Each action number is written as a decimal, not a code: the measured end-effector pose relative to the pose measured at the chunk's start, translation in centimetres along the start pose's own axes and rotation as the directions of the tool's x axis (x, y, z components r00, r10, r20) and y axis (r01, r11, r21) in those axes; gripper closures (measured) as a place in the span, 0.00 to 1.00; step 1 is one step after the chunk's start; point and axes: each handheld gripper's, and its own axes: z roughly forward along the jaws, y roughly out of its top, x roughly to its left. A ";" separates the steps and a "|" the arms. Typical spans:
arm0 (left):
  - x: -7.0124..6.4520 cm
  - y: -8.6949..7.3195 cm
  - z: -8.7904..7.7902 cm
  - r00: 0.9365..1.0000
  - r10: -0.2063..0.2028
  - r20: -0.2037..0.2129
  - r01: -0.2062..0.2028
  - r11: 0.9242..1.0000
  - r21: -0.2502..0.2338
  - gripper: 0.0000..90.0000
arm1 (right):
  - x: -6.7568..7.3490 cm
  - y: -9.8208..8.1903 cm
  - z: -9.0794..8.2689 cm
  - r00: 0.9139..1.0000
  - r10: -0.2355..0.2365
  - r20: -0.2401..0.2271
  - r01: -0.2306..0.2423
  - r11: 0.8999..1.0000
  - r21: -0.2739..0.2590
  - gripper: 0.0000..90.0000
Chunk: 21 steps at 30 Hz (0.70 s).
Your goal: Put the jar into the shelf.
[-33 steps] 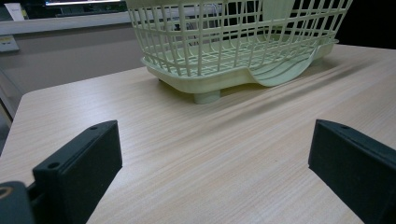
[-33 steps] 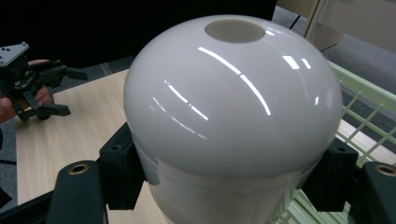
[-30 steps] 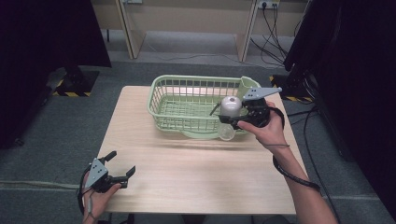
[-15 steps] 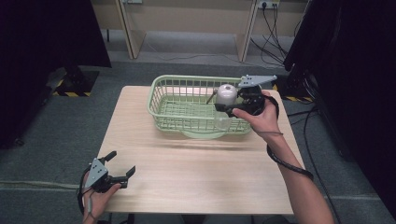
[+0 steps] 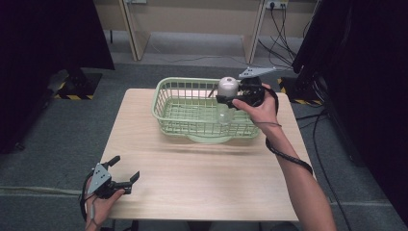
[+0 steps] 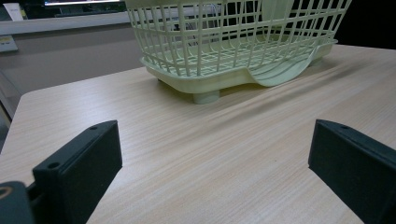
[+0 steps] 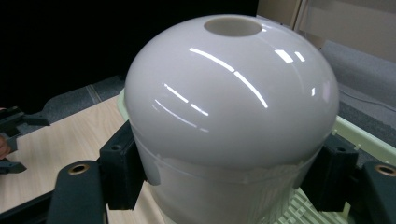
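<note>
Now my right gripper (image 5: pixel 230 97) pinches a glossy white dome-capped jar (image 5: pixel 227 87) over the pale green plastic basket's (image 5: pixel 192 126) three o'clock side; my left gripper (image 5: pixel 126 172) sits spread on the light wooden table (image 5: pixel 202 178).

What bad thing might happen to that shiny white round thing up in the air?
The right hand-held gripper pinches the white dome-topped container by its lower part only, and the surface looks glossy, so it might slip. It hangs above the green basket, close to the right wall, so it might knock the rim on its way down.
</note>
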 end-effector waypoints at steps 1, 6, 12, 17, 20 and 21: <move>0.0 0.0 0.0 1.000 0.000 0.001 0.000 1.000 0.000 0.02 | -0.2 0.0 0.3 1.000 0.006 0.002 -0.006 1.000 0.002 0.31; 0.0 0.0 0.0 1.000 -0.001 0.001 0.001 1.000 0.001 0.02 | -1.0 0.1 1.5 0.999 0.036 -0.006 -0.036 0.999 0.002 0.31; 0.0 0.0 0.0 1.000 0.001 0.001 -0.001 1.000 0.001 0.02 | -1.9 0.9 2.8 0.998 0.056 0.010 -0.056 0.998 0.011 0.31; 0.0 0.0 0.0 1.000 -0.001 0.002 0.001 1.000 0.001 0.02 | -2.5 1.4 3.8 0.997 0.073 0.014 -0.073 0.997 0.006 0.31; 0.0 0.0 0.0 1.000 0.000 0.003 0.000 1.000 0.001 0.02 | -2.8 1.6 4.3 0.996 0.084 0.016 -0.084 0.996 0.008 0.31; 0.0 0.0 0.0 1.000 0.000 0.003 0.000 1.000 0.001 0.02 | -2.8 1.6 4.3 0.996 0.084 0.016 -0.084 0.996 0.008 0.31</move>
